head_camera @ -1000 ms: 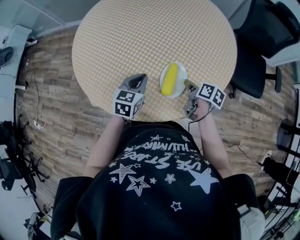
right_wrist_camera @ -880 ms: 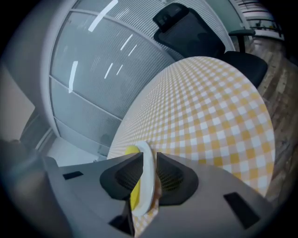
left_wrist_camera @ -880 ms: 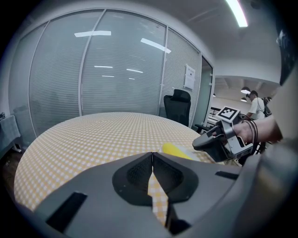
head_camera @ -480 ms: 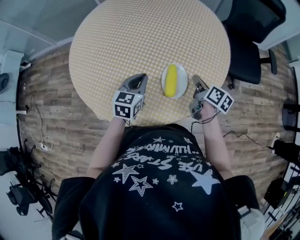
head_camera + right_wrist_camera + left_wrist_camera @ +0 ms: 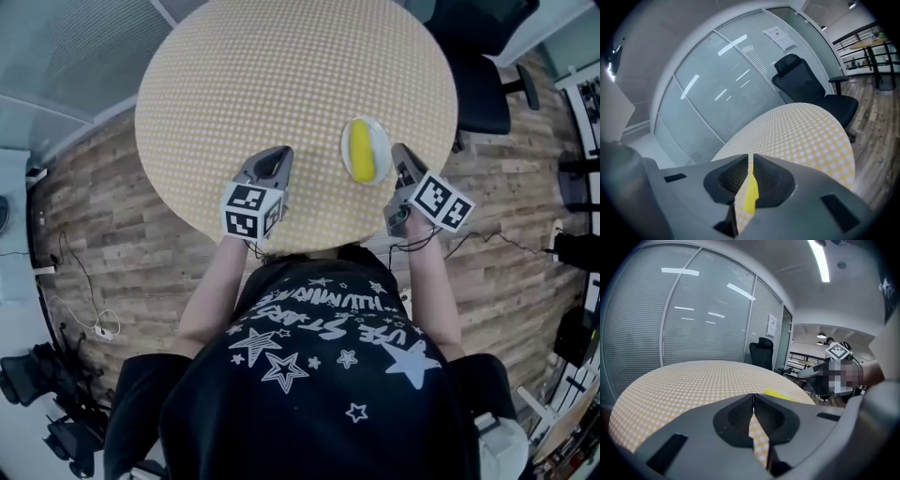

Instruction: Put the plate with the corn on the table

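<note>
A small white plate (image 5: 381,141) with a yellow corn cob (image 5: 362,151) lies flat on the round table (image 5: 281,75), which has a yellow checked cloth, near its front right edge. My right gripper (image 5: 400,157) hovers just right of the plate's rim with its jaws shut and nothing between them. In the right gripper view (image 5: 751,157) a strip of the corn (image 5: 751,194) shows through the slit. My left gripper (image 5: 273,161) is shut and empty over the table's front edge, left of the plate. The corn (image 5: 778,393) peeks over its jaws (image 5: 753,394).
A black office chair (image 5: 473,84) stands by the table's far right side, also in the right gripper view (image 5: 806,84). Glass partition walls (image 5: 703,324) rise behind the table. Wood flooring with cables (image 5: 84,272) surrounds it.
The right gripper has drawn off the plate's rim and now sits beside it. The head view has swung, so the plate shows further right. The left gripper has held still.
</note>
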Available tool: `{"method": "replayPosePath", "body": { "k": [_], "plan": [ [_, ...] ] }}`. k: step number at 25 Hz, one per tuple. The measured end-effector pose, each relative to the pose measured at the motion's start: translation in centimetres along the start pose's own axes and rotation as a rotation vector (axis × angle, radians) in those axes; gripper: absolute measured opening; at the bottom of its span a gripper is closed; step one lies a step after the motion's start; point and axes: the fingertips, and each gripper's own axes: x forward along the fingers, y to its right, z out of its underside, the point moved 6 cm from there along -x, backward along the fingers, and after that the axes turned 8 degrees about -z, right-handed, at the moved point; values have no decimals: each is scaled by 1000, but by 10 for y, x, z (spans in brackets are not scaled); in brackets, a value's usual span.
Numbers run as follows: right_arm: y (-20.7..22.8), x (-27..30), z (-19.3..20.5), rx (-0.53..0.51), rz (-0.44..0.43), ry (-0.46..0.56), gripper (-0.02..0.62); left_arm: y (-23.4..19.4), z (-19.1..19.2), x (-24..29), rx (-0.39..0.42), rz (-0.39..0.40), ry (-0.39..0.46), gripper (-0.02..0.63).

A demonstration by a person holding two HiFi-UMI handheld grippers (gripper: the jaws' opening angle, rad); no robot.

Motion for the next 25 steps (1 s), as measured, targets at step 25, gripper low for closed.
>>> {"method": "replayPosePath", "body": {
  "k": [25],
  "plan": [
    [-121,-80,137,45,243,208,49,-55,46,-87,104,319,-16,9]
  ]
}}
